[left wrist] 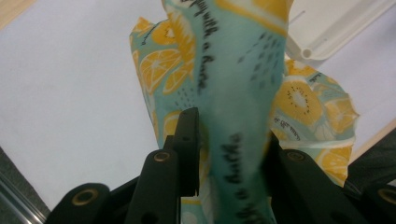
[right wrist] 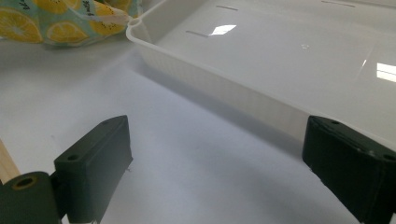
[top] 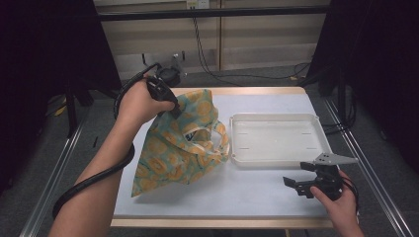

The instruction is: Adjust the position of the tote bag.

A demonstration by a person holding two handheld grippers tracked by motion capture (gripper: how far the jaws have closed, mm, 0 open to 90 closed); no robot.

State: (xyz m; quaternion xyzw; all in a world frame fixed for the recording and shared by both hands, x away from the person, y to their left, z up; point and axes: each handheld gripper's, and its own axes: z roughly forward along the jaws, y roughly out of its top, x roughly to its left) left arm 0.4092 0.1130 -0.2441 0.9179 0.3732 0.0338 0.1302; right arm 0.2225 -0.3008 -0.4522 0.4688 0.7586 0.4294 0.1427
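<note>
A teal cloth bag [top: 183,143] printed with orange slices lies bunched on the white table top, its upper corner raised toward my left gripper [top: 174,111]. In the left gripper view a fold of the bag [left wrist: 243,70] runs up between the black jaws of the left gripper [left wrist: 231,154], which stand a little apart and do not pinch it. My right gripper [top: 296,183] hovers low near the table's front right, open, with nothing between its jaws [right wrist: 215,163]. It faces the near wall of a white tray [right wrist: 233,93].
The empty white tray [top: 276,162] sits right of the bag, its corner touching the cloth [right wrist: 60,23]. The table's wooden edge [top: 222,223] runs along the front. Cables and dark stands lie on the floor beyond the table.
</note>
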